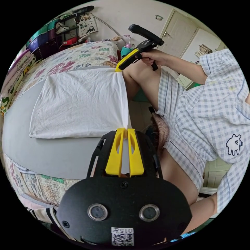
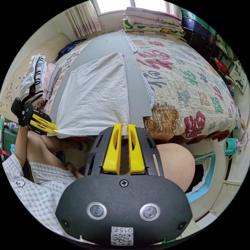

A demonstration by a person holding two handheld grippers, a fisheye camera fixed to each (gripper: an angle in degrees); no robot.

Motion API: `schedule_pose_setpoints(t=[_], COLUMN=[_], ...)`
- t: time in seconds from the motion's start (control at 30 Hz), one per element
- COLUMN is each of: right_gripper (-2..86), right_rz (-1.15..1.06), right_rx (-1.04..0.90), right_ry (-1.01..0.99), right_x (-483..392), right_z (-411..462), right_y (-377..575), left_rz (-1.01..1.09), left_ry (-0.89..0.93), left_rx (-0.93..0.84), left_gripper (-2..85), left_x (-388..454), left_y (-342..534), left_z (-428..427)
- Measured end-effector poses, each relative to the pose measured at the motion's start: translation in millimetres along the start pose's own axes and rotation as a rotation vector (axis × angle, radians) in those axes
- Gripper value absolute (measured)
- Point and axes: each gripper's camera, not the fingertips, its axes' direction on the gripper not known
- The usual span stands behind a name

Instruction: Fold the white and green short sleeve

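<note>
The white short sleeve (image 1: 78,101) lies flat on a grey mat (image 1: 52,153) on the bed, white side up, its near edge held off the bed's edge. In the left gripper view my left gripper (image 1: 126,129) is shut on one near corner, and the right gripper (image 1: 118,69) pinches the other corner farther off. In the right gripper view my right gripper (image 2: 124,125) is shut on its corner of the short sleeve (image 2: 96,96), with the left gripper (image 2: 53,127) clamped on the opposite corner at the left. No green part shows.
A patterned bedspread (image 2: 187,86) covers the bed beside the grey mat (image 2: 109,47). Folded clothes (image 2: 36,80) are stacked at the mat's far side. Folded bedding (image 2: 153,19) sits by the window. The person (image 1: 205,114) stands at the bed's edge. Shelves (image 1: 52,33) line the wall.
</note>
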Motion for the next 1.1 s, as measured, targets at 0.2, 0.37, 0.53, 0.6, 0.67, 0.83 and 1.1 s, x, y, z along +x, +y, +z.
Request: schedule_pose_setpoints(t=[0.2, 0.37, 0.53, 0.6, 0.67, 0.83, 1.1], right_gripper=[6.2, 5.5, 8.0, 9.1, 10.1, 11.9, 13.0], right_rz=[0.038, 0.014, 0.000, -0.007, -0.010, 0.011, 0.049], right_rx=[-0.028, 0.127, 0.214, 0.226, 0.213, 0.158, 0.109], right_ry=[-0.125, -0.213, -0.282, -0.301, -0.317, -0.306, -0.313], right_x=[3.6, 8.0, 0.1, -6.9, -12.5, -19.6, -25.0], right_z=[-59.9, -133.2, -174.4, -180.7, -183.4, -186.0, -190.4], right_y=[6.7, 2.1, -37.5, -51.9, -66.9, -102.6, -137.6], left_rz=[-0.054, -0.385, -0.772, -0.847, -0.922, -1.014, -0.995], left_ry=[0.060, -0.189, -0.273, -0.258, -0.228, -0.181, -0.203], left_rx=[0.116, 0.371, 0.473, 0.503, 0.524, 0.520, 0.508], left_gripper=[6.2, 7.5, 11.3, 12.3, 13.3, 14.1, 13.5], left_x=[-22.4, -74.2, -151.9, -174.2, -195.3, -237.5, -260.1], left_y=[39.7, 104.4, 155.9, 168.2, 180.1, 196.7, 203.2], left_z=[-43.7, -107.8, -108.7, -102.2, -96.2, -84.4, -87.3])
